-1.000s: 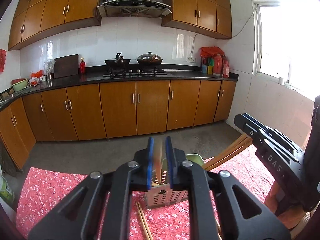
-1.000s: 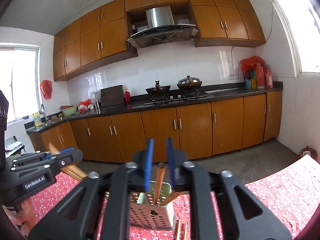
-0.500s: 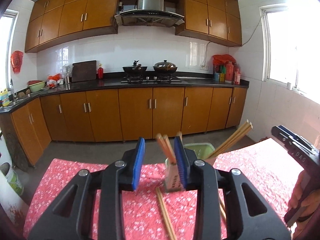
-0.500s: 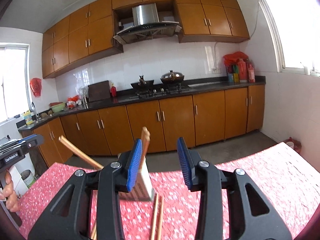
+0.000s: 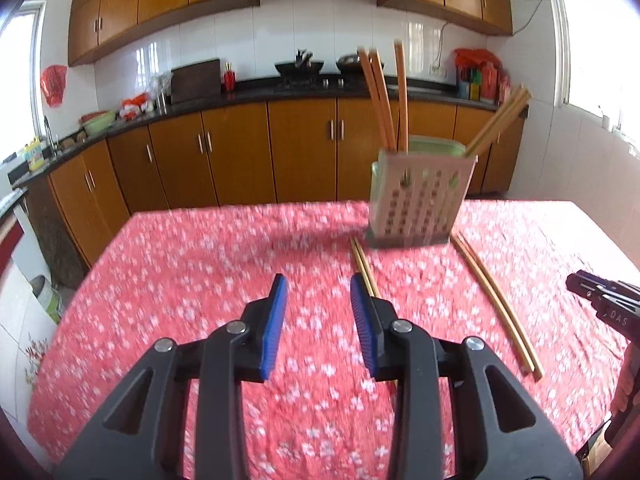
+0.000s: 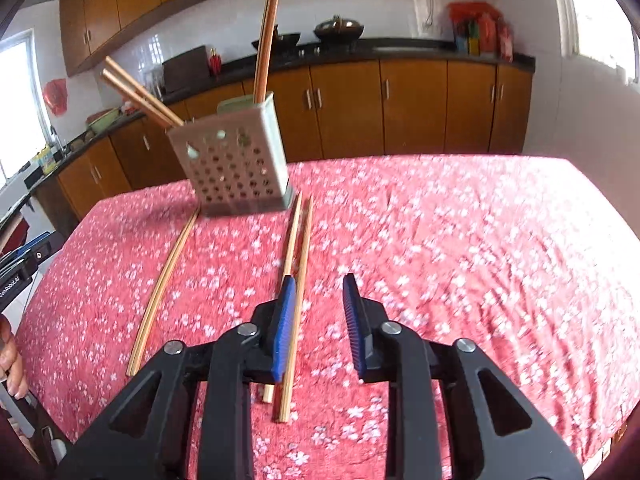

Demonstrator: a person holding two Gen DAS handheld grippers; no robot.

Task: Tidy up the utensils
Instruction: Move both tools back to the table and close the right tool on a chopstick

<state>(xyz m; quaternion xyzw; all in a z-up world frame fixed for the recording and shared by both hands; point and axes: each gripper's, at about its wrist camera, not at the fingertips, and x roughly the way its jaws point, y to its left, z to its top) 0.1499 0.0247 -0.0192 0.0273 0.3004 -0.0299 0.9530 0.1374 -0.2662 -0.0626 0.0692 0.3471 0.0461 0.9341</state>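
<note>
A perforated utensil holder (image 5: 420, 196) (image 6: 232, 168) stands on the red floral tablecloth and holds several wooden chopsticks (image 5: 384, 96) (image 6: 266, 44). Two pairs of chopsticks lie flat on the cloth in front of it: one pair (image 5: 494, 298) (image 6: 164, 284) and another pair (image 5: 364, 266) (image 6: 298, 248). My left gripper (image 5: 316, 292) is open and empty, above the cloth short of the holder. My right gripper (image 6: 318, 290) is open and empty, its left finger over the near pair of chopsticks. The right gripper also shows at the right edge of the left wrist view (image 5: 600, 300).
The table (image 6: 480, 240) ends at its far edge just behind the holder. Beyond it are brown kitchen cabinets (image 5: 240, 160) and a dark counter with pots (image 5: 304, 66). The left gripper's body shows at the left edge of the right wrist view (image 6: 20, 256).
Both grippers opened, let go of the chopsticks they held in the holder, and drew back and up from it. The holder now stands farther away with the chopsticks resting inside.
</note>
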